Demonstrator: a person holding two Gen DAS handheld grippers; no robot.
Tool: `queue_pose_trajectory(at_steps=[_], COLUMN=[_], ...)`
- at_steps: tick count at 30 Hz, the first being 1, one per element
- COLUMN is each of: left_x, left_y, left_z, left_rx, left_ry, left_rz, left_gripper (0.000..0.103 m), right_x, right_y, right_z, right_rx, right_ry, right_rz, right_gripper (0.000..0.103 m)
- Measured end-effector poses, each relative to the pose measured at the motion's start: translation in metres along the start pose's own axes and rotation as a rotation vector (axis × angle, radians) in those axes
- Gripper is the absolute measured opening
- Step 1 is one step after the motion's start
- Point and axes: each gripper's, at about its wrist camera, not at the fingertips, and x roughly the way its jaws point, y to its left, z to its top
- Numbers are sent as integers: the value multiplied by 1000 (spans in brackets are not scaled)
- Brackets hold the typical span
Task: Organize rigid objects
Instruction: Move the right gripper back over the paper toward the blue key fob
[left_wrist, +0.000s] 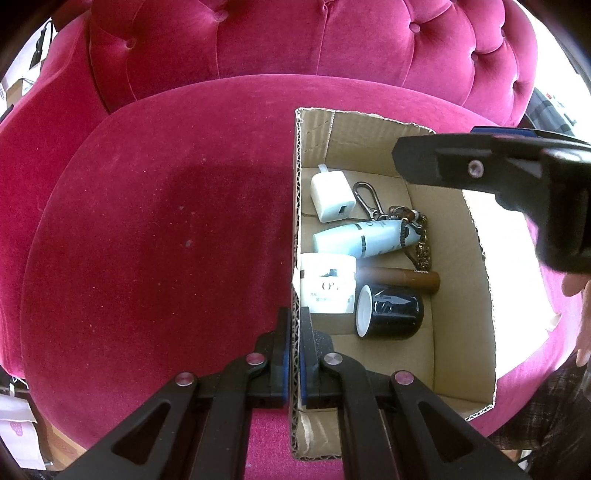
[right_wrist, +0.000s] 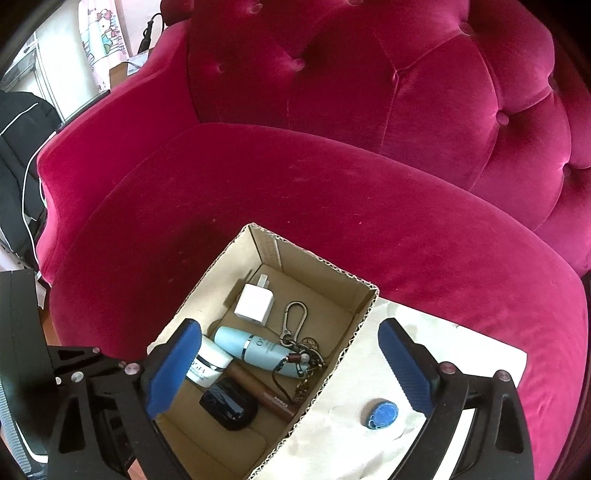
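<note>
The left gripper (left_wrist: 294, 354) is pinched on the cardboard box (left_wrist: 297, 206) wall; the right gripper (right_wrist: 291, 369) is spread wide, empty. The blue key fob (right_wrist: 382, 414) lies on paper beside the box and is probably best approached squarely. Counted inside: one charger, one bottle, two jars, one brown tube, one keychain.

On the pink sofa seat (right_wrist: 332, 206), the right gripper (right_wrist: 291, 365) hangs wide open over the cardboard box (right_wrist: 354, 325) of small items, a blue key fob (right_wrist: 382, 414) lying on paper (right_wrist: 461, 347) to its right.
</note>
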Motion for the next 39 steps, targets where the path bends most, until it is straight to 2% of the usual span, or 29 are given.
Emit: queue_pose_trajectory(at_steps=[5,27,39], left_x=[0,-1,-2], left_y=[0,3,5], left_z=[0,-1,-2], left_rx=[0,-3,-4], left_ry=[0,0,0], left_rz=[0,0,1], left_gripper=[3,3,3], right_x=[-5,-20,-10], right_y=[-9,-77,-96], right_z=[-2,-26,-56], right_rx=[2,136,144], right_ry=[-1,21,81], right_rz=[0,-95,-134], right_gripper=[102,103,103])
